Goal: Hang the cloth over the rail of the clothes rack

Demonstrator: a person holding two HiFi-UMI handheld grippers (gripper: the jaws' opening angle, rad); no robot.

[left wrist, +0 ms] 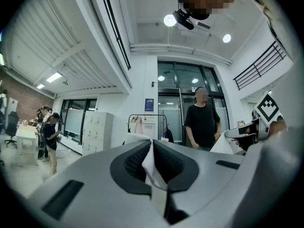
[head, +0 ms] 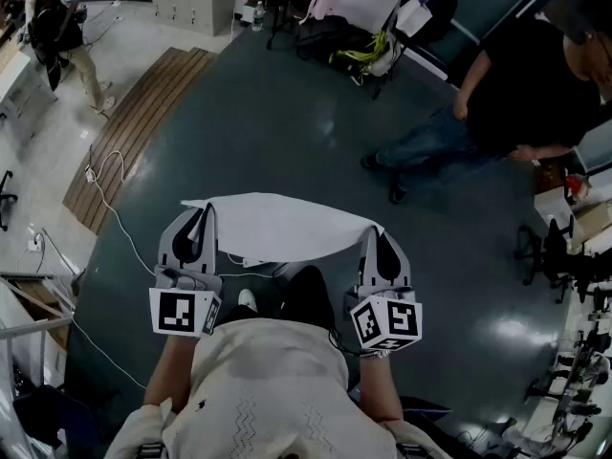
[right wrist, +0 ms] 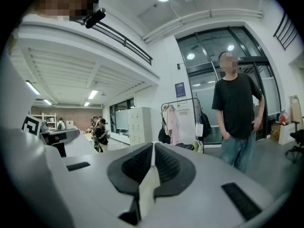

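Two grippers hold one white cloth (head: 277,226) stretched flat between them, low in the centre of the head view, above a dark grey floor (head: 287,122). The left gripper (head: 194,220) grips the cloth's left corner. In the left gripper view its jaws are clenched, with a fold of white fabric pinched between the dark ribbed pads (left wrist: 135,161) and a strip of it running down through the slot behind them. The right gripper (head: 381,242) grips the opposite corner. In the right gripper view its jaws are likewise pressed together on a thin white edge of the cloth. Both grippers point forward, side by side and roughly level with each other. The cloth's far edge bows upward in the frame between them.

A clothes rack (right wrist: 183,122) stands across the room, well apart from the cloth, just above the jaws near the centre of both gripper views. Garments hang from its dark rail, and the cloth is not on it. A person in a black shirt (right wrist: 236,108) stands just right of the rack, at the upper right of the head view. Pale lockers (left wrist: 97,132) stand left of the rack. Another person (head: 57,27) stands at the upper left of the head view, near a slatted wooden panel (head: 143,122) lying on the floor.
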